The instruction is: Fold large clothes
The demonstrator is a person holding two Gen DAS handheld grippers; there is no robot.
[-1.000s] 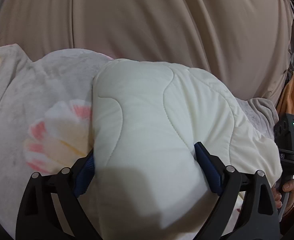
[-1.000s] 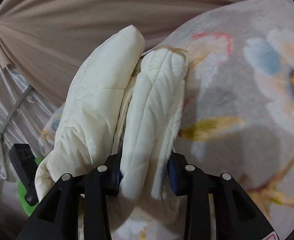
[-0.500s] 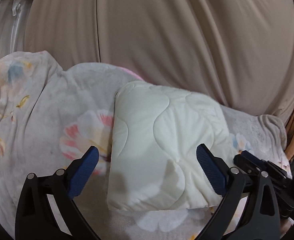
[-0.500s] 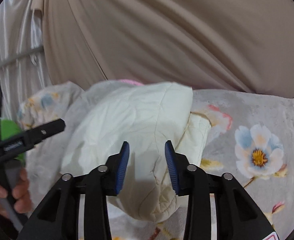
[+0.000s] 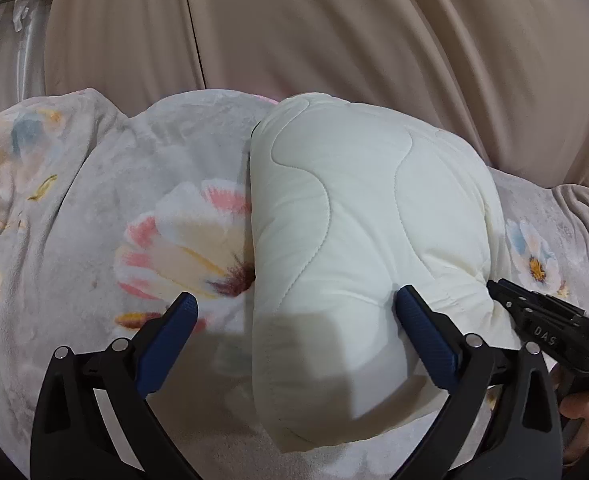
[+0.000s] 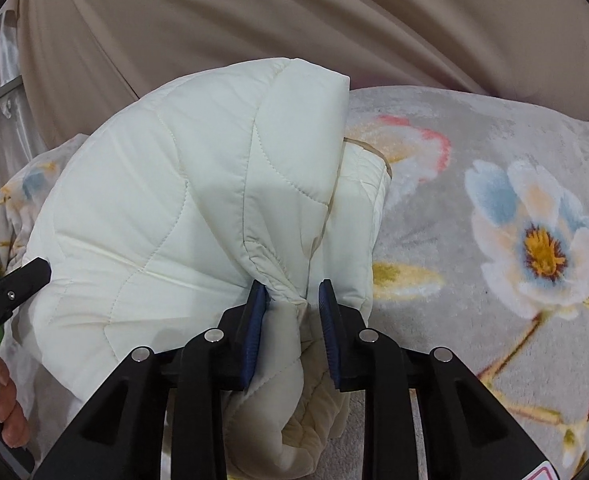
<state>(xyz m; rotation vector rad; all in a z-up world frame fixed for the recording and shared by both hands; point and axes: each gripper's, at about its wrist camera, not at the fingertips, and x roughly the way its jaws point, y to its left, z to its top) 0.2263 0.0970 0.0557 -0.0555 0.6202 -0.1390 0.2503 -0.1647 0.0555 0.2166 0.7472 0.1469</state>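
The right tool (image 6: pixel 290 296) has its blue pads (image 6: pixel 254 320) close together with a bunched fold of the cream quilted jacket (image 6: pixel 182 200) between them; the jaws are opening slightly at this moment, though the left pad presses the fabric and the right pad sits against the fold. The left tool (image 5: pixel 294 312) stands spread as wide as it goes, its right pad (image 5: pixel 422 336) touching the near side of the jacket (image 5: pixel 354 220) and its left pad (image 5: pixel 170 340) apart from it, over the blanket, so it grips nothing. The jacket lies folded into a thick, puffy bundle with wavy stitching on a grey floral blanket (image 5: pixel 94 208), beside a large pink and cream flower print (image 5: pixel 186 248). In the right wrist view a blue and white flower (image 6: pixel 534 240) shows on the blanket (image 6: pixel 454 320) to the bundle's right. Beige draped fabric (image 5: pixel 334 32) rises behind the blanket. The person's fingers (image 6: pixel 8 412) show at the lower left edge of the right wrist view.
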